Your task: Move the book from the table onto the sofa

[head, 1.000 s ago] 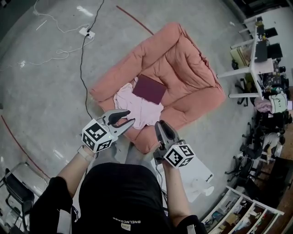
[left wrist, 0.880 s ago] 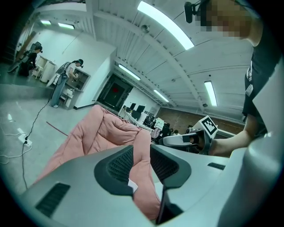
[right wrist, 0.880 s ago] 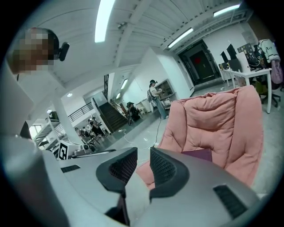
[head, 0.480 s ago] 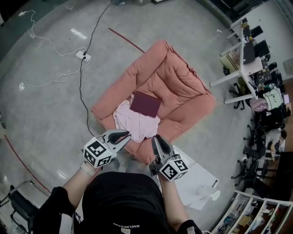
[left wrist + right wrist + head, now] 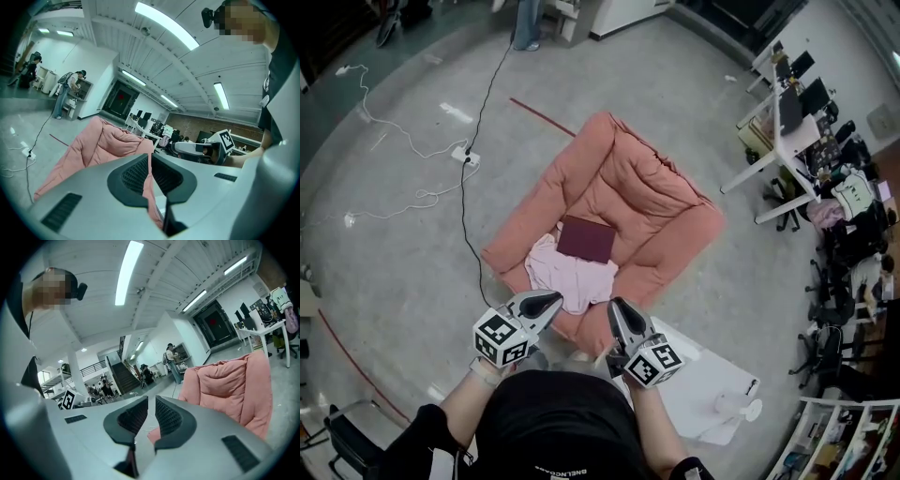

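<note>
The book (image 5: pixel 586 239) lies on the sofa (image 5: pixel 633 187), touching a pink cloth (image 5: pixel 570 278). The left hand-held gripper (image 5: pixel 549 301) and right hand-held gripper (image 5: pixel 615 306) have just been closing; both are together, empty.

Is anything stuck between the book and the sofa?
Only a pink cloth. The book already lies on the sofa seat, with its near edge over that cloth. Nothing else visible is in the way.

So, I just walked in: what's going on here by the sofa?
A person holds a gripper in each hand, short of the pink sofa. The dark red book already lies on its seat, partly over a pale pink cloth. The left gripper and right gripper are both empty, their jaws having just closed with nothing between them.
</note>
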